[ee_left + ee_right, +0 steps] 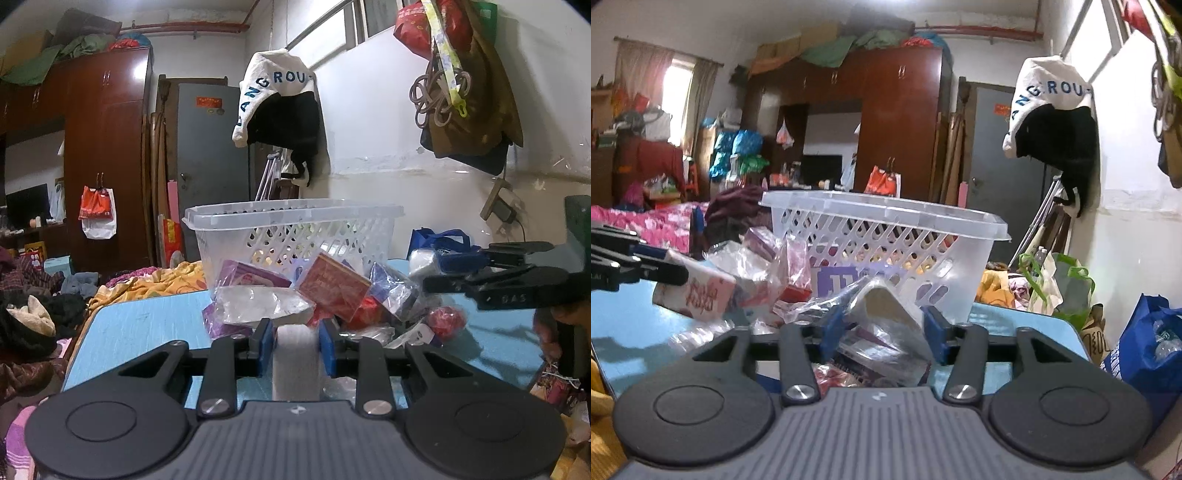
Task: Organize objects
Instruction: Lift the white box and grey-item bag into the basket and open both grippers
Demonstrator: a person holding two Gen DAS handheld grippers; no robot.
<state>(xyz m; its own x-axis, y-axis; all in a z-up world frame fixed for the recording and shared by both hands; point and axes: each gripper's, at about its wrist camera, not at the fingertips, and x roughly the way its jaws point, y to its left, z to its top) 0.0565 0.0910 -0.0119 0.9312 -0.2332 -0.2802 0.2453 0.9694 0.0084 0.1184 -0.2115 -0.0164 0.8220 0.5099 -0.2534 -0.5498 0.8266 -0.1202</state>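
Note:
My left gripper (295,332) is shut on a white packet (295,363) held upright between its blue pads; from the right wrist view that gripper (670,264) carries a white and pink packet (698,291). My right gripper (884,321) stands open around a tilted, plastic-wrapped packet (886,310) that leans against one pad. In the left wrist view it (436,269) reaches in from the right. A pile of packets lies on the blue table (147,325): a red box (334,288), a purple packet (255,277), a red ball (447,321). Behind stands a clear plastic basket (295,212).
The basket (886,210) holds a few items seen through its lattice. A blue bag (1145,347) sits off the table's right edge, a green one (1067,288) behind it. Clothes cover a bed (33,317) on the left. Jackets hang on the wall (280,107).

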